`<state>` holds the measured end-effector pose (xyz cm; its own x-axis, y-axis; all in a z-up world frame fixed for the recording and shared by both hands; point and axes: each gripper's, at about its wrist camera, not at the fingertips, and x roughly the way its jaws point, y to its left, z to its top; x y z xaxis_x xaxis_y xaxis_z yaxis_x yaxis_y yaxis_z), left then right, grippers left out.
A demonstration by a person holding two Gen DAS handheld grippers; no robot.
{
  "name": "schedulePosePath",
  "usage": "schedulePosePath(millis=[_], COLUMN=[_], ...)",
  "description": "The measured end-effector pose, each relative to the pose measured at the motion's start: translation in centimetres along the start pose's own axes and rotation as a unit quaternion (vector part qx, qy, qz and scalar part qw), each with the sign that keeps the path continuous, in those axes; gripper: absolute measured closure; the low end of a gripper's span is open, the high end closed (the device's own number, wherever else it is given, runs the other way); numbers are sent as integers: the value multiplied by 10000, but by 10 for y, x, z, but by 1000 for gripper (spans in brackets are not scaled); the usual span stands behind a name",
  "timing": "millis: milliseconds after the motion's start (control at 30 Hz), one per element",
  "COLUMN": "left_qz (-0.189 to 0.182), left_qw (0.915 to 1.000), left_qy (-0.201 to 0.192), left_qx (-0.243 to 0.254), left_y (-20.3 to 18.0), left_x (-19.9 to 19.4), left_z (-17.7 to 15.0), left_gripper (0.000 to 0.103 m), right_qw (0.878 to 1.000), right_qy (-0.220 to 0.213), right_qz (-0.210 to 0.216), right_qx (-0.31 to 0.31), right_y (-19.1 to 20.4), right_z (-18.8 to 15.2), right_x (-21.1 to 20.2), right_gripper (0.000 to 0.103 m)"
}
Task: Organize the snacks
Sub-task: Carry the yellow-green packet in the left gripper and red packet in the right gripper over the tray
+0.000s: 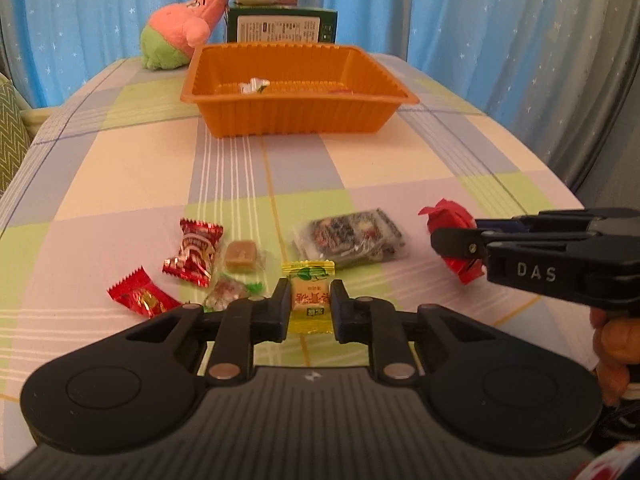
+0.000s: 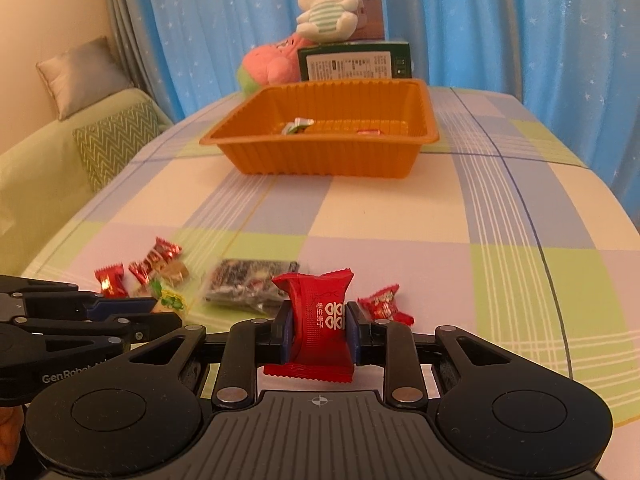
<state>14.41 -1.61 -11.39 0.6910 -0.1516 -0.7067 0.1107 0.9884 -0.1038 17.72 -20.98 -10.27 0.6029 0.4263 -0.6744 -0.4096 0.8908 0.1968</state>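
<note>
Pinching a small yellow-wrapped square candy [image 1: 311, 295] between their black pads, the left tongs [image 1: 310, 307] are clenched on it just above the checked pastel cloth of the table [image 1: 360, 168]; the candy stands upright in the grip with its crimped top edge poking up past the fingertips. The right tongs [image 2: 320, 330] likewise grip a red foil-wrapped candy printed with white characters [image 2: 318, 316], its wrapper squeezed in at the waist by the blue-faced pads, and in the left wrist view this pair reaches in from the right edge with a person's hand [image 1: 612, 356] behind it. Just beyond the left tongs lies a loose cluster of sweets on the cloth: a red crinkled packet [image 1: 140, 298] at the near left, a clear-wrapped sweet with green and red print [image 1: 230, 290] beside it, a red and silver striped candy [image 1: 194, 252] further back, and a brown caramel cube in clear wrap [image 1: 241, 257] touching that one. To the right of the cluster sits a flat clear bag of dark mixed snacks [image 1: 352, 240]. Just right of the right tongs another small red wrapped candy [image 2: 384, 304] rests on the table. Well beyond, in the middle of the table, stands an orange ribbed plastic tray [image 1: 296, 116] holding a white and green wrapped sweet [image 1: 253, 85] and a small red one [image 2: 369, 132]. Behind it are a pink and green plush star [image 1: 180, 32], a dark green printed box [image 1: 282, 26] and a white plush rabbit in a striped shirt [image 2: 328, 8], all in front of blue star-patterned curtains [image 1: 460, 8].
</note>
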Motion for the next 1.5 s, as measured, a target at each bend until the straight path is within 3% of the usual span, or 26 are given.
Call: schedulePosePath(millis=[567, 933, 1500], left_qz=[-37, 83, 68], left_qw=[9981, 9954, 9959], left_qy=[-599, -952, -817], left_qx=[169, 69, -371], left_y=[20, 49, 90], left_x=[16, 54, 103], left_z=[103, 162, 188], left_gripper=[85, 85, 85], right_qw=[9972, 9950, 9950], right_qy=[-699, -966, -916], right_qz=[-139, -192, 46], right_qx=[215, 148, 400], right_y=[-12, -24, -33], right_z=[77, 137, 187], right_x=[5, 46, 116], right_gripper=[76, 76, 76])
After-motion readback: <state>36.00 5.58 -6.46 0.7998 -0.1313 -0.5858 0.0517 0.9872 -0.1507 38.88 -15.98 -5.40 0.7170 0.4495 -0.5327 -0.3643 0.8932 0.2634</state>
